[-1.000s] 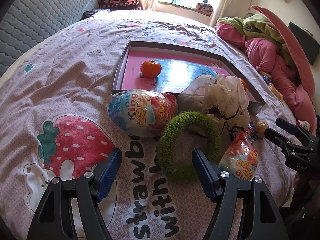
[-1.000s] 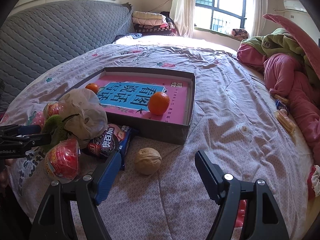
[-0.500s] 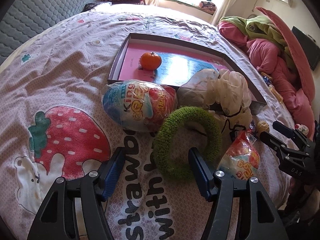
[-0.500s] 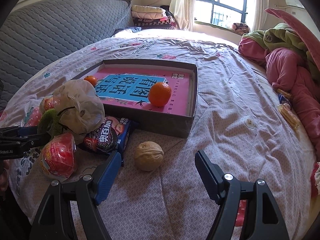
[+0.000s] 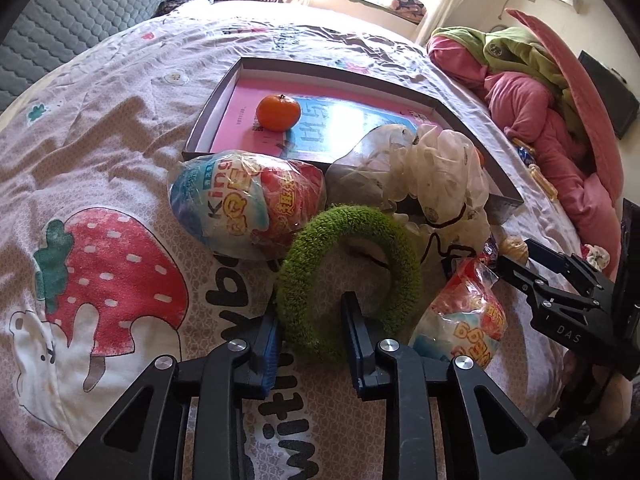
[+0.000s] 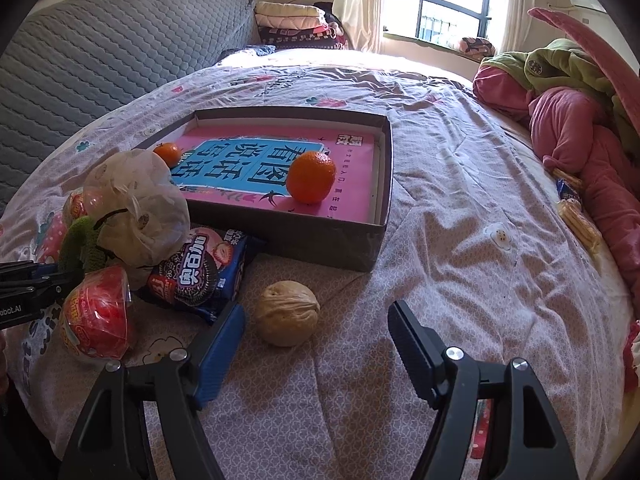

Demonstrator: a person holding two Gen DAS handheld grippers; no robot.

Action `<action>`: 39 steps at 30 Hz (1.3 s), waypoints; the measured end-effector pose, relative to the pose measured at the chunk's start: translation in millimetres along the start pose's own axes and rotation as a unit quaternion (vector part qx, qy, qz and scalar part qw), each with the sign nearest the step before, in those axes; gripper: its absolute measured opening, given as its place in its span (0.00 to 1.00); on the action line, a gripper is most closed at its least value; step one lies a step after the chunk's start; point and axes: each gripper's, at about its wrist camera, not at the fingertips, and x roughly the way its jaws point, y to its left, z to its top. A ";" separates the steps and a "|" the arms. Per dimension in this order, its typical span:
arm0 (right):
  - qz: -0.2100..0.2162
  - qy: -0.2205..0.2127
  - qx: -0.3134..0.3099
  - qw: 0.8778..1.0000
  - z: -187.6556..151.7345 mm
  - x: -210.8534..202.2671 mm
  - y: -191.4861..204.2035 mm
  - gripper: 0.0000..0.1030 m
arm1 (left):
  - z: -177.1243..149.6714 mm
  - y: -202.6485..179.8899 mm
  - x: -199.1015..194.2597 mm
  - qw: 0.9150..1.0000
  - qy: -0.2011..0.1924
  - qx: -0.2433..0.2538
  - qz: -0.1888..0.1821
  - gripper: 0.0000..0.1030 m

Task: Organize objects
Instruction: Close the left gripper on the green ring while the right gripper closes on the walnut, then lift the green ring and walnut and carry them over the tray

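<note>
My left gripper is shut on the near rim of a fuzzy green ring that lies on the bedspread. Behind the ring are a big egg-shaped snack pack, a crumpled white bag and a small red snack egg. A shallow grey box with a pink book inside holds two oranges. My right gripper is open, just in front of a walnut, beside a cookie pack.
A pile of pink and green bedding lies along the right side of the bed. A grey quilted headboard stands at the left. Small wrapped snacks lie near the bedding.
My left gripper moved forward and closed on the green ring's near rim. My right gripper moved slightly closer to the walnut and stayed open.
</note>
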 end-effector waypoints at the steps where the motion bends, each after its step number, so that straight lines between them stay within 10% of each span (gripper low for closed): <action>1: 0.001 0.002 0.001 1.000 0.1 1.5 -0.3 0.67 | 0.3 -0.2 0.4 1.000 0.000 -0.001 -0.001 0.26; 19: -0.003 0.000 -0.034 0.999 -0.5 6.1 18.4 0.32 | 2.8 2.1 4.8 1.000 0.002 -0.013 0.001 0.19; 39: 0.011 -0.052 -0.007 0.999 9.7 -19.3 11.9 0.32 | 8.8 -11.2 -33.7 0.997 -0.071 0.015 -0.002 0.11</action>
